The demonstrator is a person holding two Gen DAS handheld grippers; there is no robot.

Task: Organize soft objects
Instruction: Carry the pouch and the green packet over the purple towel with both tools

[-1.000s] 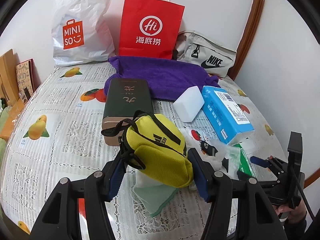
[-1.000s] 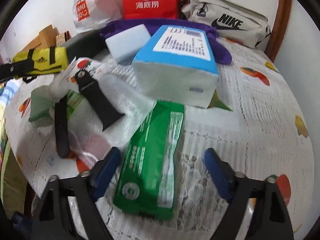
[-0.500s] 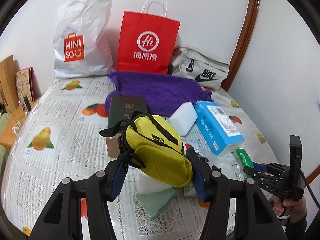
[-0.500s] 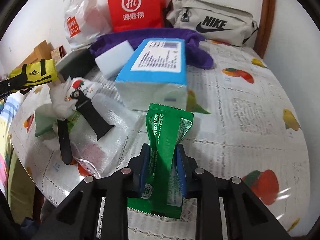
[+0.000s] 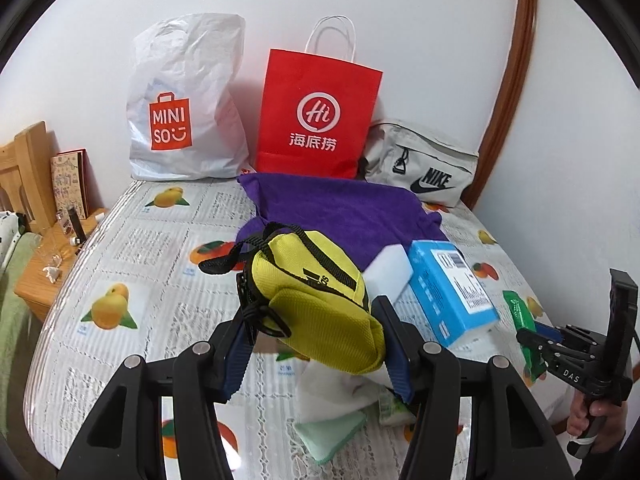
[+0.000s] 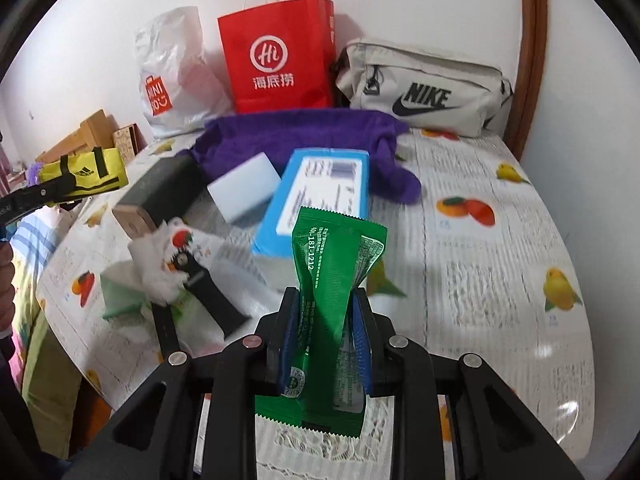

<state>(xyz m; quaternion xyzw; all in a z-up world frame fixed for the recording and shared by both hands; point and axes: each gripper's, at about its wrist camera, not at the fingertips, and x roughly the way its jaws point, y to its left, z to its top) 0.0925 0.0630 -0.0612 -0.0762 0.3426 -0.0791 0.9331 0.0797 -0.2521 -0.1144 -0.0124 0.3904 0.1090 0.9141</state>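
Carrying step, judged: the left gripper [image 5: 316, 340] pinches the yellow Adidas pouch [image 5: 320, 304] between its fingers; the right gripper [image 6: 326, 344] clamps the green packet [image 6: 332, 280], which rises above its fingertips. Next, each needs a drop spot.

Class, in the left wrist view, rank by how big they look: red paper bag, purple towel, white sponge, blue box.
1. Red paper bag and purple towel: too close to rank.
2. Blue box, though it is nearer the camera.
3. White sponge, partly hidden.
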